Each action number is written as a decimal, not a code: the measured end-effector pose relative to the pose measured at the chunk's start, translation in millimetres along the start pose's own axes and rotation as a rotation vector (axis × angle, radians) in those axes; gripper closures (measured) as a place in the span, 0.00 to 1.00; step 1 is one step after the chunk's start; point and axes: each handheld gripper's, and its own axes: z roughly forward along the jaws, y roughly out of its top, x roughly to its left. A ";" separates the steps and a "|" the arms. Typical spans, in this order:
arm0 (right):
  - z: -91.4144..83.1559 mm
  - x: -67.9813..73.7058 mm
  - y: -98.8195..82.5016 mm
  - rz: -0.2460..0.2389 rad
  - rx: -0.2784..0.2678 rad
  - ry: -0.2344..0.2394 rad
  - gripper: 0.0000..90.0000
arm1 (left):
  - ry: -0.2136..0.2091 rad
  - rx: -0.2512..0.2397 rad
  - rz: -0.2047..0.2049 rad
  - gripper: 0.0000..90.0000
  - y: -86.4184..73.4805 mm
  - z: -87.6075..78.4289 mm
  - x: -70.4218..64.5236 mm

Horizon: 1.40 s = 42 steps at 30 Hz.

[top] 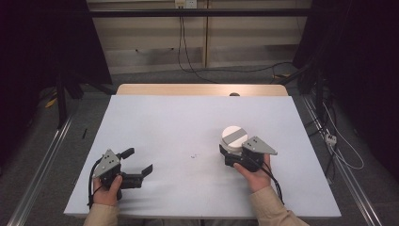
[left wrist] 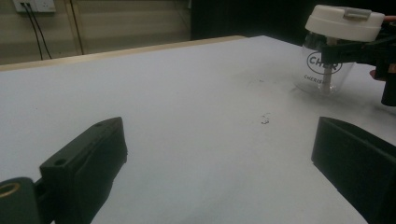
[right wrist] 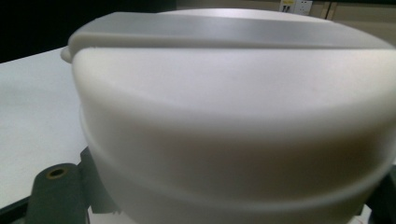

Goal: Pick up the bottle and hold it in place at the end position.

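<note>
A clear jar [left wrist: 327,70] with dark printed lettering and a white lid [top: 234,135] stands right of the middle on the white table top [top: 179,117]. My right gripper [top: 230,151] is shut on the jar just under the lid, with a hand behind it. In the right gripper view the lid [right wrist: 233,93] looms very close, and one black finger [right wrist: 56,196] shows at the lower left. My left gripper [top: 139,160] rests near the front left of the table, open, with nothing between its jaws. The left gripper view has it [left wrist: 219,163] aimed across the bare surface, with the jar at the far right.
A small dark smudge [top: 194,155] marks the table between the grippers. A wooden strip [top: 188,89] runs along the far edge. Metal rails [top: 42,169] flank the table. Cables [top: 339,141] lie on the floor at the right and hang from a wall socket [top: 184,4].
</note>
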 end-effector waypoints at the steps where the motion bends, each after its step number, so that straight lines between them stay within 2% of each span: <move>1: 1.1 0.5 0.7 -0.003 0.003 0.002 0.20 | 0.001 0.002 0.000 0.03 0.0 -0.2 0.0; 13: 12.5 7.0 7.6 -0.030 0.012 0.037 0.21 | 0.000 0.004 0.000 0.03 -0.2 0.1 -0.1; 42: 34.3 14.4 17.3 -0.029 0.027 0.089 0.21 | -0.002 0.001 0.000 0.03 -0.5 0.8 -0.3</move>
